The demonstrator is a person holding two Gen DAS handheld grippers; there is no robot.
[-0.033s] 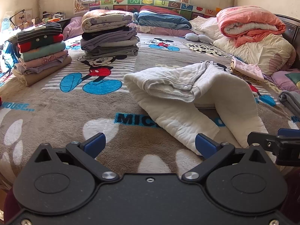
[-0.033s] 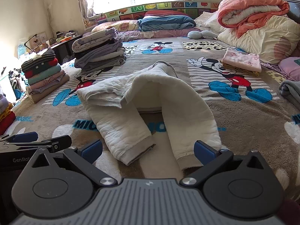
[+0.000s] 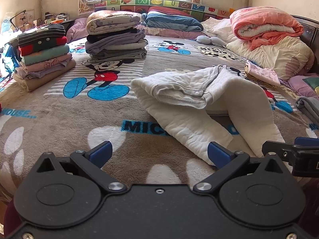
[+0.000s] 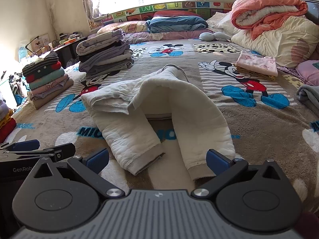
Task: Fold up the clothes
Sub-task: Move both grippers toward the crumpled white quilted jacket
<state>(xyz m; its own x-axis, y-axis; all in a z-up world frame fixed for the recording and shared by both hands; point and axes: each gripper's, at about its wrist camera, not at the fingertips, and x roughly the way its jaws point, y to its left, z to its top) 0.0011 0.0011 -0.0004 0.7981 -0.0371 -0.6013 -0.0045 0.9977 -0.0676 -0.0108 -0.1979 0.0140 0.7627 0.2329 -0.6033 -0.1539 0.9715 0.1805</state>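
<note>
White trousers [image 4: 159,107] on blanket [image 4: 259,123], both tools wide apart

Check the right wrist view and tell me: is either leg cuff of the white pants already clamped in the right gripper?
No: the right gripper stands wide open, and both cuffs of the white pants lie loose on the blanket.

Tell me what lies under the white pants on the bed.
The white pants lie on the Mickey Mouse blanket. Between the two legs its brown pile and blue lettering show. Whatever else may lie beneath the folded upper part is covered.
</note>
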